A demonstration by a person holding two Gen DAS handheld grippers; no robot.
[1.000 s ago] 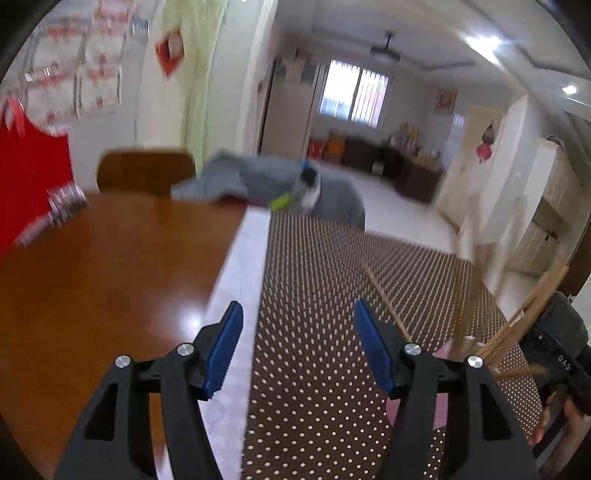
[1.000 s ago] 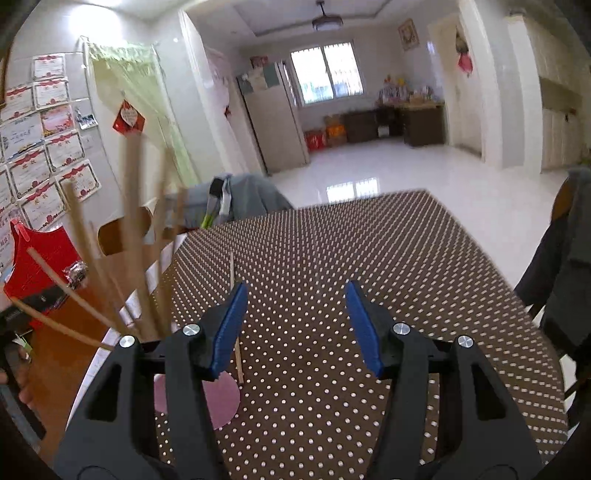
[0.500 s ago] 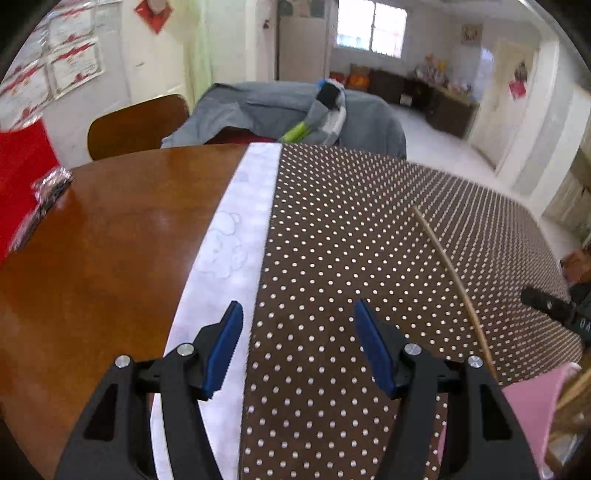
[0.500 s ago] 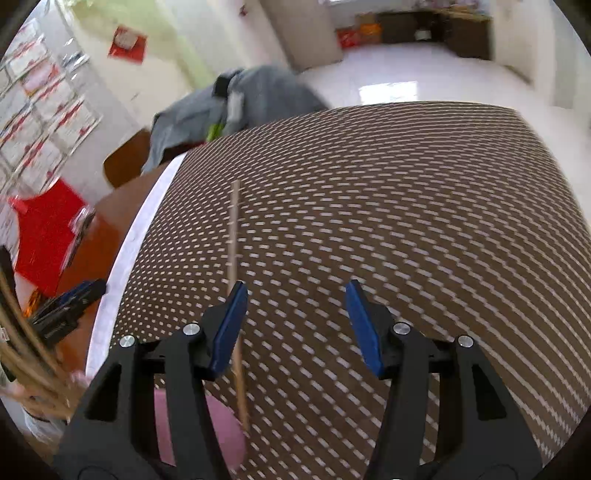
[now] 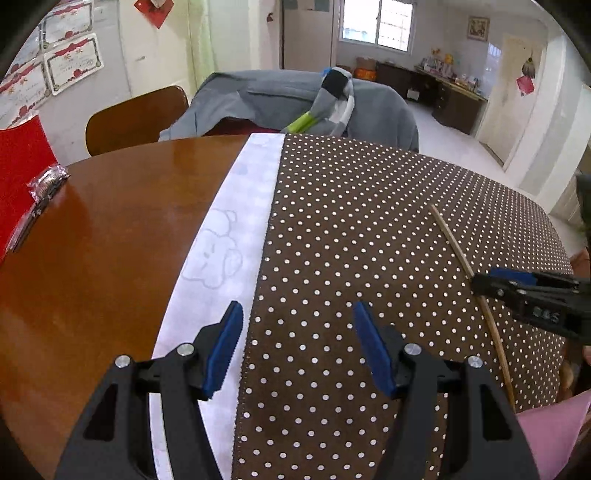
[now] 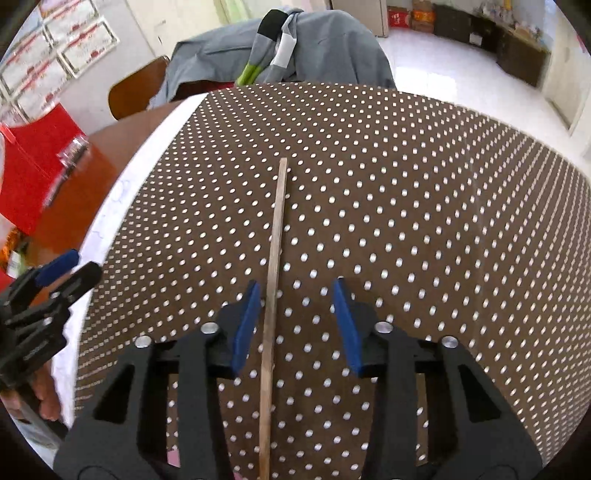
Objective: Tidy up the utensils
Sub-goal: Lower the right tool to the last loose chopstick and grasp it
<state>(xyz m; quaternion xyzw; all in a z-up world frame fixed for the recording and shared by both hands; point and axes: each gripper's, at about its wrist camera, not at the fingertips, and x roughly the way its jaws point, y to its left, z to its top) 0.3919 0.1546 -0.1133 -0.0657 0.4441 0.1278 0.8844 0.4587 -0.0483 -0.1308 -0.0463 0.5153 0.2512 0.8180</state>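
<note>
Chopstick (image 6: 275, 258) lying flat on the polka-dot cloth (image 6: 406, 206), right tool (image 6: 295, 295) spread wide around its near part, not gripping, left tool (image 5: 297, 345) wide too, holding nothing, over the surface (image 5: 92, 258).

— What's behind the table (image 5: 92, 258)?

— A brown wooden chair (image 5: 136, 118) at upper left, and beside it, top centre, a grey jacket (image 5: 295, 99) draped over another seat (it hides whatever holds it). The wall (image 5: 110, 77) on the left is pale, hung with red-trimmed certificates (image 5: 72, 62) and a light green curtain (image 5: 203, 55).

— And further back?

— A bright window (image 5: 376, 22) at top centre, daylight shining on the glossy white floor (image 6: 443, 62). Dark low cabinets (image 5: 439, 99) run along the far wall at upper right, next to a cream door (image 5: 517, 92).

— The table itself?

— Polished reddish wood at left, with a brown dotted cloth (image 5: 369, 221) over the right.
</note>
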